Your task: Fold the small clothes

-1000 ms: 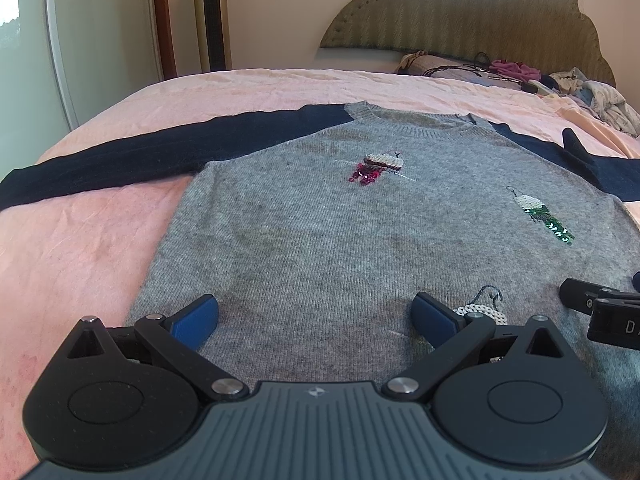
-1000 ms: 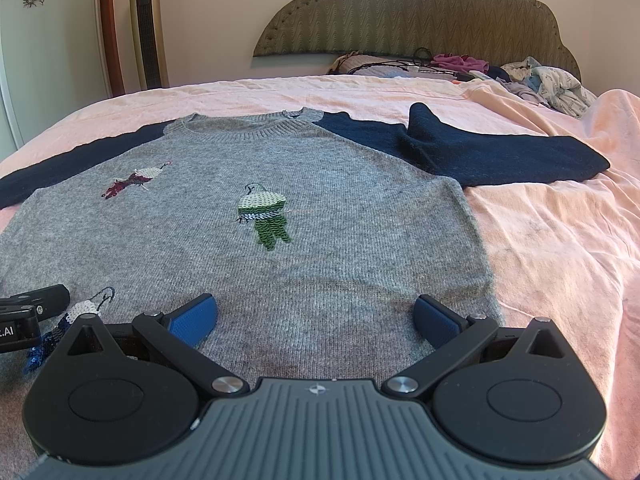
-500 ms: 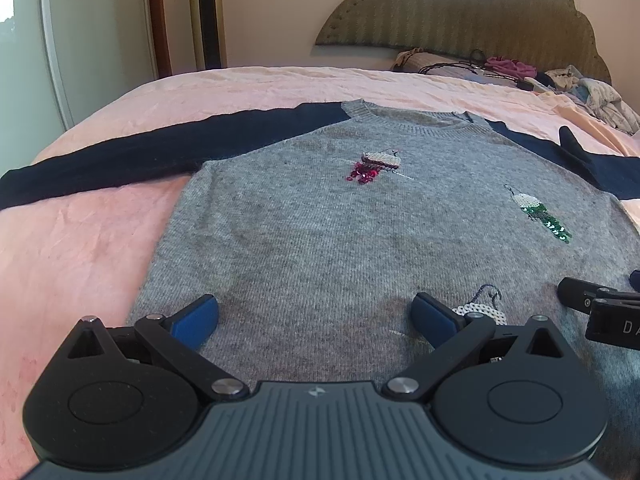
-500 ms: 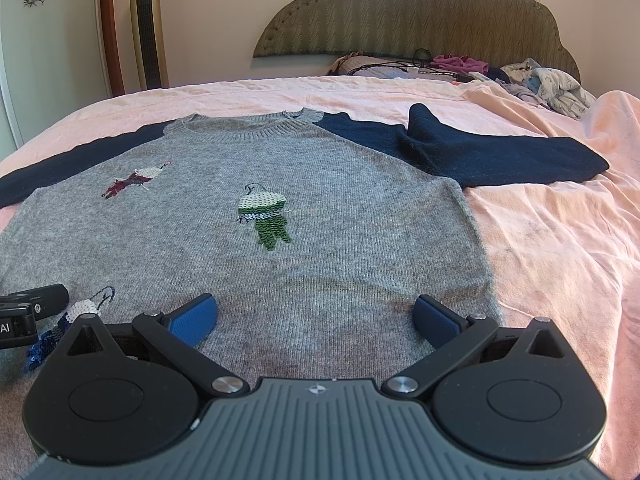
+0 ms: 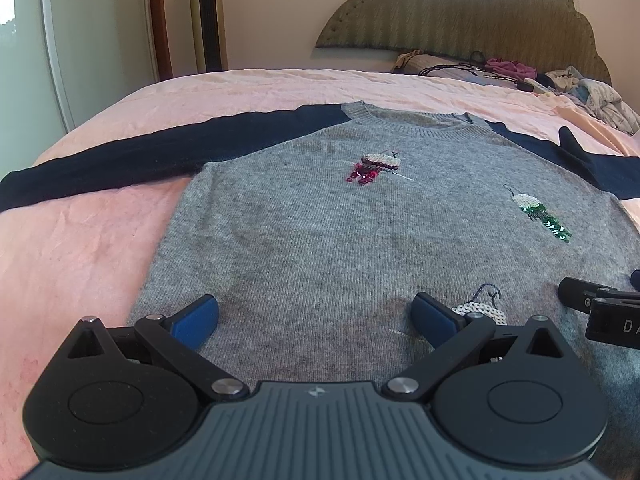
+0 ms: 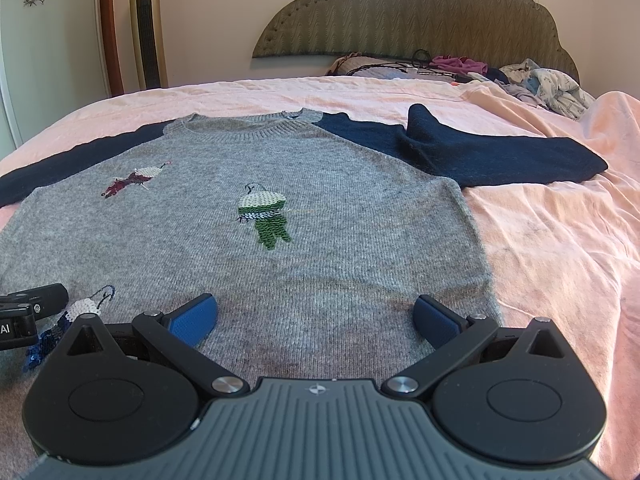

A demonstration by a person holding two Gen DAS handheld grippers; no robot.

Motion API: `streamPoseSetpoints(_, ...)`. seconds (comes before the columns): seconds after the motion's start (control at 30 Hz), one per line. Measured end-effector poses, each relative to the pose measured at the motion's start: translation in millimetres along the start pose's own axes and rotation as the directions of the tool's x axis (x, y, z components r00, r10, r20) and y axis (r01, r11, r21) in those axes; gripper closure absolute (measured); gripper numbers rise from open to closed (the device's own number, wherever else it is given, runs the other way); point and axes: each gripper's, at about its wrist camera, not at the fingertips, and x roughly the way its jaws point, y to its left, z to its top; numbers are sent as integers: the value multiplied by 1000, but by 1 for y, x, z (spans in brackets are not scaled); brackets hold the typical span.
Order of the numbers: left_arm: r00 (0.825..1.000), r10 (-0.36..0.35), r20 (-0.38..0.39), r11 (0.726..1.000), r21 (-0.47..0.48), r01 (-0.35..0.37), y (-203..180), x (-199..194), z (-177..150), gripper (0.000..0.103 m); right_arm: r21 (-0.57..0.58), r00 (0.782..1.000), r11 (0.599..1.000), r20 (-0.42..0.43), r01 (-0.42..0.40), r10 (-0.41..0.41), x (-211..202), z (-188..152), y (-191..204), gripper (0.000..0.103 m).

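A small grey knitted sweater (image 5: 320, 232) (image 6: 320, 200) with navy sleeves and sequin patches lies flat, front up, on a pink bedsheet (image 5: 80, 240). Its left sleeve (image 5: 160, 156) stretches out straight. The right sleeve (image 6: 500, 156) is bunched near the shoulder. My left gripper (image 5: 316, 318) hovers open over the hem's left part, nothing between its fingers. My right gripper (image 6: 316, 318) stands open over the hem's right part, near the side seam. Each gripper's edge shows in the other's view.
A pile of loose clothes (image 6: 540, 80) and cables lies by the padded headboard (image 6: 400, 12) at the far right. A tall gold tower fan (image 6: 148, 28) stands by the wall at the far left. Rumpled pink sheet (image 6: 560, 240) spreads right of the sweater.
The left wrist view has drifted slightly, so the sweater sits a little lower and further left in it. Both grippers stay open over the hem.
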Motion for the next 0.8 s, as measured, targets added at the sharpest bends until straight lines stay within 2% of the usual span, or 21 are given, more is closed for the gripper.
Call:
streamPoseSetpoints(0.67,1000,0,1,1000,0,0,0,0,0,0,-3,1000,1000,-7,-12,12,0,1,0,0)
streamPoseSetpoints(0.7,1000,0,1,1000,0,0,0,0,0,0,-4,999,999,-7,-32,32,-1,1,-2,0)
streamPoseSetpoints(0.73,1000,0,1,1000,0,0,0,0,0,0,3,996,996,-4,-93,93,-3,5,-9,0)
streamPoseSetpoints(0.77,1000,0,1,1000,0,0,0,0,0,0,46,980,979,24,-198,197,-8,11,-23,0)
streamPoseSetpoints(0.8,1000,-1,1,1000,-1,1,0,0,0,0,123,953,946,86,-299,290,-14,17,-45,0)
